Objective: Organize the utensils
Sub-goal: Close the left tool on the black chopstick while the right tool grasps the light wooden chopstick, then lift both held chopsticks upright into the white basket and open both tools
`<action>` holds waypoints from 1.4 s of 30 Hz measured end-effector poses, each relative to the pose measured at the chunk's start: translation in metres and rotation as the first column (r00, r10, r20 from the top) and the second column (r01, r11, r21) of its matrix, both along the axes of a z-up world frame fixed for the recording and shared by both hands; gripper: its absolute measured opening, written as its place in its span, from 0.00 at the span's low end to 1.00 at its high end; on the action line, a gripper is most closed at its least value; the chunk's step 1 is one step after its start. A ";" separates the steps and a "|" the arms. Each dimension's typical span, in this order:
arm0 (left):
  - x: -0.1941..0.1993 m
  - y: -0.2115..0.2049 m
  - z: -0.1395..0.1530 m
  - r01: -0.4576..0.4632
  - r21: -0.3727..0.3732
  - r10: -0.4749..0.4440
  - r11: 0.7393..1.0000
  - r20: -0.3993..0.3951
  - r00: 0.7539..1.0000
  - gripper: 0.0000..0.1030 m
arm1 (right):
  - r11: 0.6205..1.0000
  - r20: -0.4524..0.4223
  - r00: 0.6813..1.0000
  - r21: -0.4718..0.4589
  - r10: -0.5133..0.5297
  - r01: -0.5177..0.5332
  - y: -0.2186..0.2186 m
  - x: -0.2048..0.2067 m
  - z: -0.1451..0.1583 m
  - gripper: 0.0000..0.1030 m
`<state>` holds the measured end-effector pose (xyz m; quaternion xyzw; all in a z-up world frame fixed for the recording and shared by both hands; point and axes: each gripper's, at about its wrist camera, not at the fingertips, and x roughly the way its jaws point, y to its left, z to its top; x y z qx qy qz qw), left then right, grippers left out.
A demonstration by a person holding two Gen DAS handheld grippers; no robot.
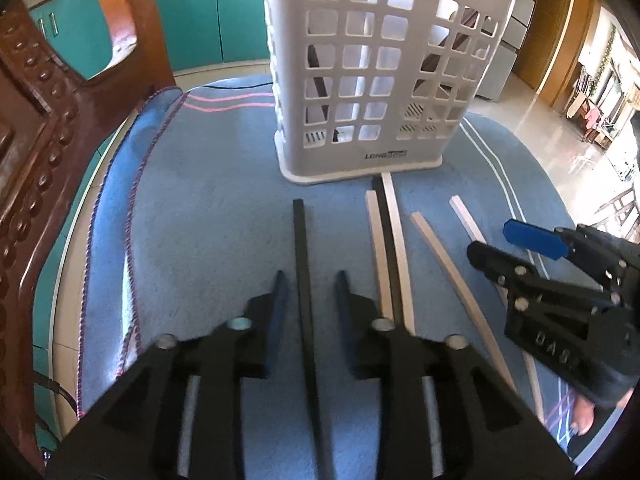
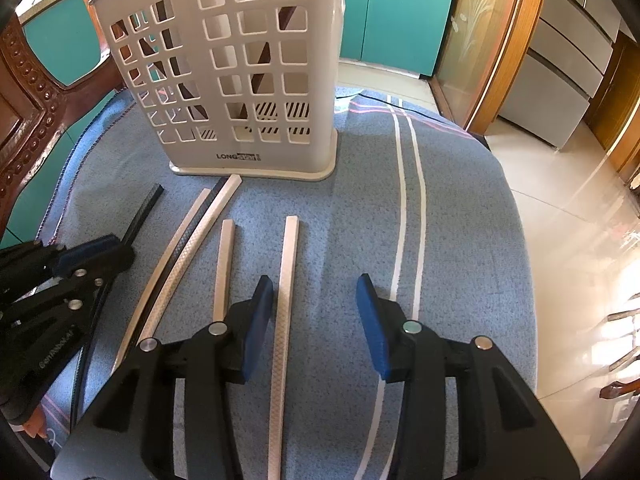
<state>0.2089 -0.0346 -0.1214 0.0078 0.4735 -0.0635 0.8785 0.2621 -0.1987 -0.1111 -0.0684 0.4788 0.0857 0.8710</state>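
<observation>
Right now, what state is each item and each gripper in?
Left gripper: jaws open, straddling the black chopstick, which lies flat.
Right gripper: jaws open around a white chopstick, not closed.
White holder: upright on the blue towel, dark sticks inside.

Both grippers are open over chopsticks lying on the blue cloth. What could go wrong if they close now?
The left gripper straddles one black chopstick, so that grasp looks clean. The right gripper has a white chopstick close to its left pad, not centred, so closing may push or twist it. The holder stands just ahead; a lifted stick might knock it.
</observation>
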 end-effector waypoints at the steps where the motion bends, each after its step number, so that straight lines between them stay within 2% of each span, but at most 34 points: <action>1: 0.003 -0.004 0.000 0.000 0.015 0.000 1.000 -0.001 1.000 0.36 | 1.000 0.001 1.000 0.001 0.000 0.000 0.001 0.001 0.000 0.42; 3: 0.010 -0.005 -0.001 -0.003 0.031 0.003 1.000 -0.002 1.000 0.40 | 1.000 0.000 1.000 0.004 0.005 -0.005 0.001 0.000 0.000 0.42; 5: 0.014 -0.007 -0.002 -0.009 0.029 0.009 1.000 -0.006 1.000 0.40 | 1.000 0.000 1.000 0.017 0.013 -0.013 0.002 0.001 0.000 0.37; 7: 0.018 -0.006 -0.001 -0.010 0.028 0.011 1.000 -0.007 1.000 0.40 | 0.999 -0.003 1.000 0.033 0.017 -0.017 0.003 0.002 0.002 0.21; 9: 0.019 -0.007 -0.001 -0.007 0.028 0.007 1.000 -0.004 1.000 0.35 | 0.998 -0.009 1.000 0.051 0.026 -0.026 0.003 0.003 0.002 0.10; 10: 0.017 -0.006 -0.001 -0.008 0.026 0.008 1.000 -0.001 1.000 0.26 | 0.998 -0.009 1.000 0.058 0.026 -0.025 0.003 0.003 0.003 0.08; 11: 0.017 -0.005 -0.001 -0.010 0.024 0.010 1.000 0.000 1.000 0.22 | 0.997 -0.009 1.000 0.070 0.026 -0.025 0.003 0.003 0.003 0.08; 12: 0.018 -0.002 0.000 -0.012 0.021 0.012 1.000 0.003 1.000 0.10 | 0.996 -0.010 1.000 0.089 0.030 -0.029 0.003 0.004 0.004 0.07; 13: 0.019 0.003 0.000 -0.016 0.012 0.016 1.000 0.006 1.000 0.07 | 0.994 -0.010 0.999 0.105 0.034 -0.032 0.003 0.003 0.005 0.06; 17: 0.020 0.012 0.005 -0.034 -0.006 0.034 0.999 0.037 0.999 0.07 | 0.989 0.067 0.996 0.133 0.054 -0.063 0.003 -0.003 0.025 0.06; 23: 0.005 0.023 0.034 -0.030 -0.047 0.036 0.998 0.136 0.990 0.07 | 0.966 0.137 0.987 0.231 0.081 -0.112 -0.009 -0.010 0.062 0.06; 31: -0.013 0.032 0.063 -0.015 -0.101 0.039 0.995 0.240 0.970 0.07 | 0.907 0.307 0.950 0.382 0.055 -0.176 -0.046 -0.038 0.155 0.06; 34: -0.015 0.029 0.070 0.000 -0.117 0.032 0.993 0.273 0.961 0.07 | 0.882 0.416 0.910 0.425 0.011 -0.205 -0.051 -0.050 0.199 0.06; 37: -0.016 0.028 0.068 -0.001 -0.118 0.034 0.993 0.276 0.961 0.07 | 0.863 0.556 0.829 0.448 -0.063 -0.235 -0.058 -0.063 0.238 0.06; 38: -0.016 0.029 0.068 -0.004 -0.118 0.037 0.993 0.275 0.961 0.07 | 0.859 0.607 0.788 0.453 -0.101 -0.239 -0.059 -0.066 0.251 0.06; 41: -0.018 0.031 0.069 -0.015 -0.120 0.048 0.993 0.280 0.959 0.07 | 0.845 0.695 0.695 0.472 -0.182 -0.251 -0.059 -0.064 0.266 0.06; 42: -0.019 0.034 0.069 -0.019 -0.121 0.053 0.992 0.284 0.957 0.07 | 0.845 0.706 0.679 0.477 -0.202 -0.244 -0.061 -0.059 0.266 0.06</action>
